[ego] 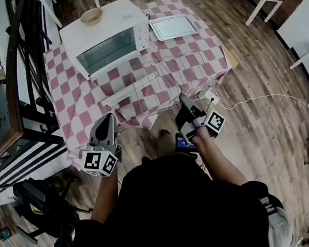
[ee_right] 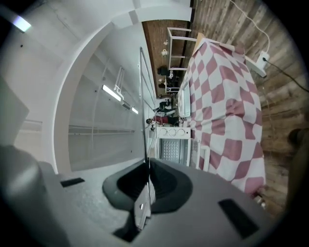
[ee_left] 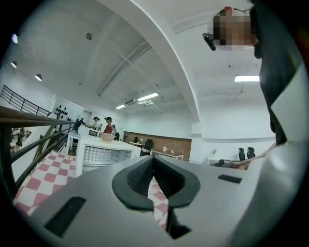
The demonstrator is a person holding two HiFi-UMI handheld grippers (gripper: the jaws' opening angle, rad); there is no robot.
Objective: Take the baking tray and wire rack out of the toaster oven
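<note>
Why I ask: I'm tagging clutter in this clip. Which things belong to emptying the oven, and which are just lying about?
Job: toaster oven; baking tray, out on the table beside it; wire rack, clamped in the right gripper.
Lying about: bowl on the oven's top; power strip and its cable on the floor.

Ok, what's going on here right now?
A person works at a checkered table with a gripper in each hand. The right gripper has its jaws shut on the wire rack, holding it in the air in front of the toaster oven. The baking tray already lies on the table beside the oven. The left gripper is shut and empty.
</note>
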